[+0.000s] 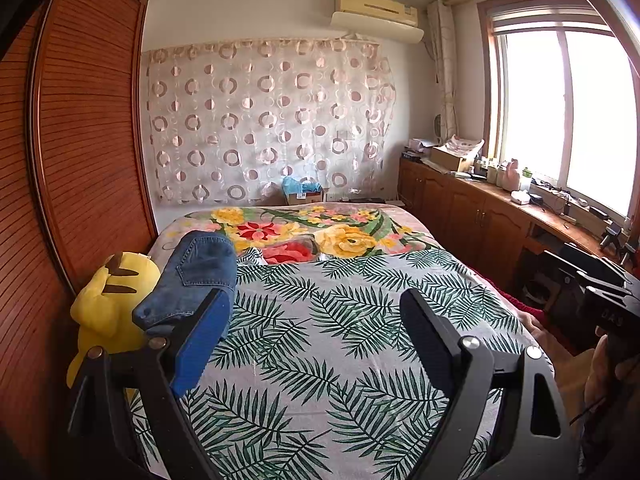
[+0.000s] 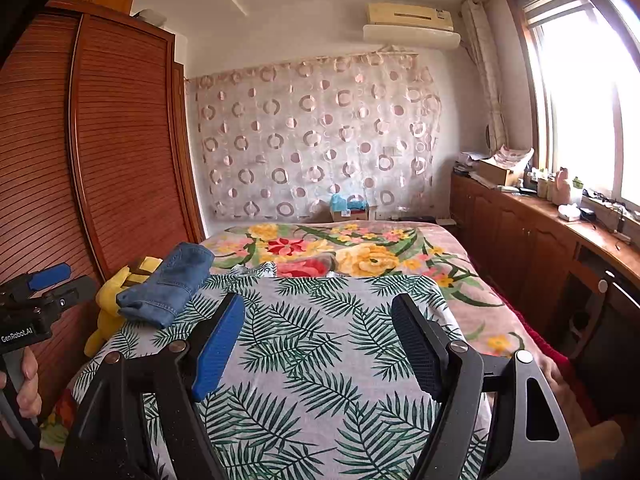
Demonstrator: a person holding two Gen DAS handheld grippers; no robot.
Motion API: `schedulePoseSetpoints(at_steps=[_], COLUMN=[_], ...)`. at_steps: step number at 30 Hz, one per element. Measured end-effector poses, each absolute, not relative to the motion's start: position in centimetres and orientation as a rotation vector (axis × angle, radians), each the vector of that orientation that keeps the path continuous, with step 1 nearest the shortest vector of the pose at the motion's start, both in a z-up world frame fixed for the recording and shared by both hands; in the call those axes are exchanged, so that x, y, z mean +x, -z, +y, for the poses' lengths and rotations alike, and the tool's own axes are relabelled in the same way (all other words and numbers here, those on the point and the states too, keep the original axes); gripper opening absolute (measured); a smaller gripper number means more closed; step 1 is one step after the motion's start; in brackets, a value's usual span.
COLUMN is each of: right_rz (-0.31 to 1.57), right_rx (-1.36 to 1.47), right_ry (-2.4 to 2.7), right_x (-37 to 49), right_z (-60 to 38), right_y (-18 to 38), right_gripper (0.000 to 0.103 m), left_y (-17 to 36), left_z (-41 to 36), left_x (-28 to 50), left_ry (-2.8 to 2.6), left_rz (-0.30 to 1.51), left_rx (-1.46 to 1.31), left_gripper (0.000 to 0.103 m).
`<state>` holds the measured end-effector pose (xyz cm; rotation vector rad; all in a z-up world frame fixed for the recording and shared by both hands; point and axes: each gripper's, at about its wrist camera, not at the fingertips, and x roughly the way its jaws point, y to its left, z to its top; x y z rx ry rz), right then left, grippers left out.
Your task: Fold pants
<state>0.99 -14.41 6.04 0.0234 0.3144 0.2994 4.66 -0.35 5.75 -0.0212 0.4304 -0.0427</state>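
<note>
A folded pair of blue denim pants lies at the left side of the bed, on the leaf-print sheet. My left gripper hovers above the sheet, open and holding nothing; its left finger overlaps the near end of the pants in the picture. My right gripper is also open and empty, to the right of the pants and apart from them. In the right wrist view the left gripper's body shows at the left edge, held by a hand.
A yellow plush toy sits at the bed's left edge beside the pants, against a wooden slatted wardrobe. A floral blanket covers the far half. Wooden cabinets with clutter run under the window on the right.
</note>
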Motion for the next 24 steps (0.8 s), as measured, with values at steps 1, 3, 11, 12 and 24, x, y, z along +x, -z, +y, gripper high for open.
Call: schedulePoseSetpoints(at_steps=[1, 3, 11, 12, 24], right_rz=[0.314, 0.315, 0.314, 0.314, 0.317], right_rx=[0.023, 0.022, 0.021, 0.022, 0.020], right_ry=[-0.300, -0.299, -0.302, -0.303, -0.303], right_x=[0.98, 0.96, 0.96, 1.01, 1.08], right_z=[-14.42, -14.38, -14.55, -14.59, -14.67], right_y=[-6.08, -6.03, -6.06, -6.06, -6.05], right_gripper=[0.077, 0.077, 0.077, 0.077, 0.077], left_y=[-5.75, -5.73, -5.70, -5.71, -5.94], left_z=[-0.36, -0.38, -0.46, -0.47, -0.63], left_x=[4.66, 4.66, 4.62, 4.58, 4.65], left_ry=[0.043, 0.042, 0.041, 0.042, 0.041], left_rz=[0.430, 0.431, 0.432, 0.432, 0.431], left_rx=[-0.021, -0.022, -0.021, -0.022, -0.025], left_gripper=[0.087, 0.087, 0.087, 0.087, 0.087])
